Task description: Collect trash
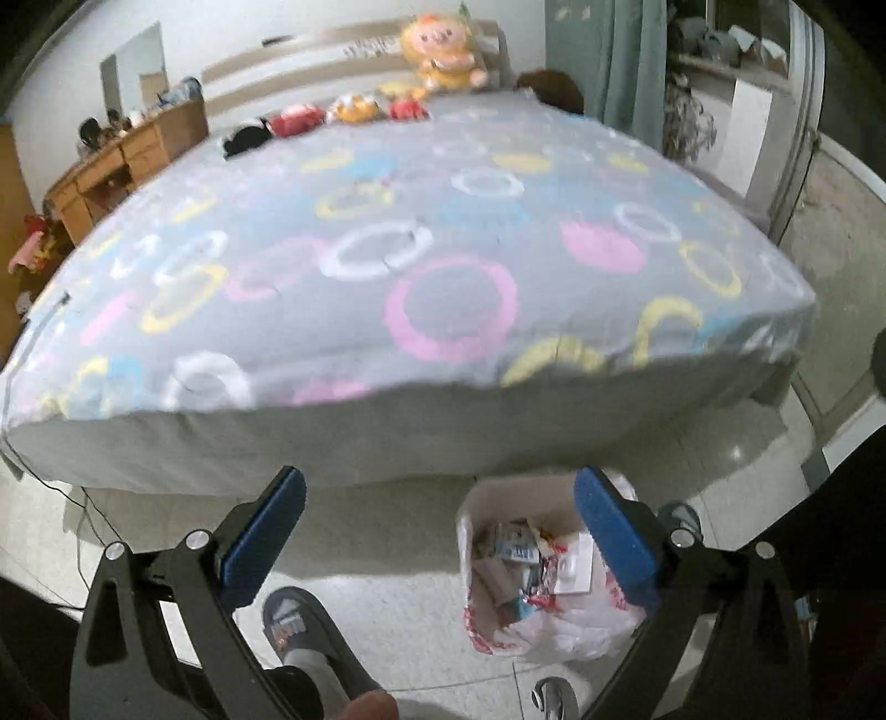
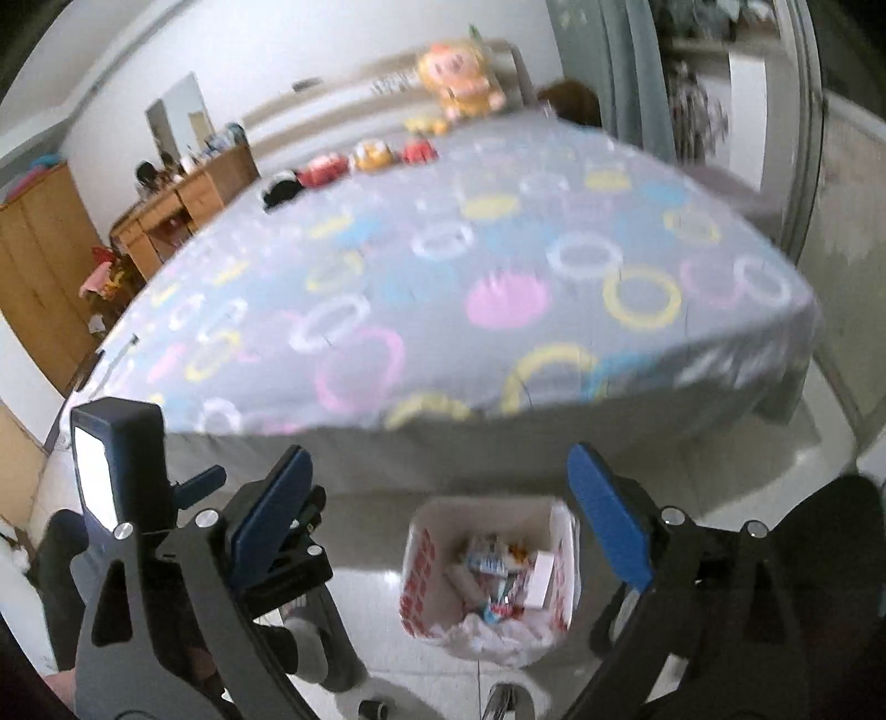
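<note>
while both claws hang spread wide and hold nothing, left gripper and right gripper, the trash bag stands upright on the pale tiled floor by the foot of the bed, mouth up. wrappers, perhaps cartons too, lie inside. plush toys line the headboard end.

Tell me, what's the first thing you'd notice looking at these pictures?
Probably the big bed, filling the middle with its grey cover of pink, yellow and white rings. A row of plush toys sits at its far end, the biggest one orange-yellow. On the floor near the bed's foot stands a trash bin lined with a white bag, wrappers inside, between the open right tongs.
</note>
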